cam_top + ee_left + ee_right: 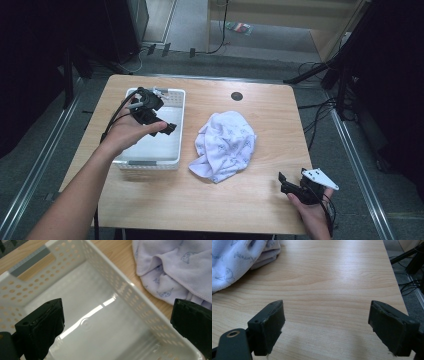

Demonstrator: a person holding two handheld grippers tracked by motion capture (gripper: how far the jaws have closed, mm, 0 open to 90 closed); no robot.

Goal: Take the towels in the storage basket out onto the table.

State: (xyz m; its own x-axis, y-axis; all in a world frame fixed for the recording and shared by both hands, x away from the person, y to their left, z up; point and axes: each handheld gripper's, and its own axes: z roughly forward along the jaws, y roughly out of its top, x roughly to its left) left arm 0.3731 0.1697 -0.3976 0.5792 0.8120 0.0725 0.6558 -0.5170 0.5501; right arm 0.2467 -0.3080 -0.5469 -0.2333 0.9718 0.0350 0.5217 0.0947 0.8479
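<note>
My left hand-held gripper (165,128) hangs wide open over the white basket (176,107). My right hand-held gripper (287,184) is open too, near-right of the crumpled towel (225,142).

This is looking like a lab or recording studio rather than a home. A lone wooden surface (260,190) is standing on a grey floor, with metal rails (35,170) running along the lower left and right of the frame. Black cables (320,117) are trailing across the floor at right, dark stands (345,75) are rising at upper right, and black curtains are closing off both sides.
</note>
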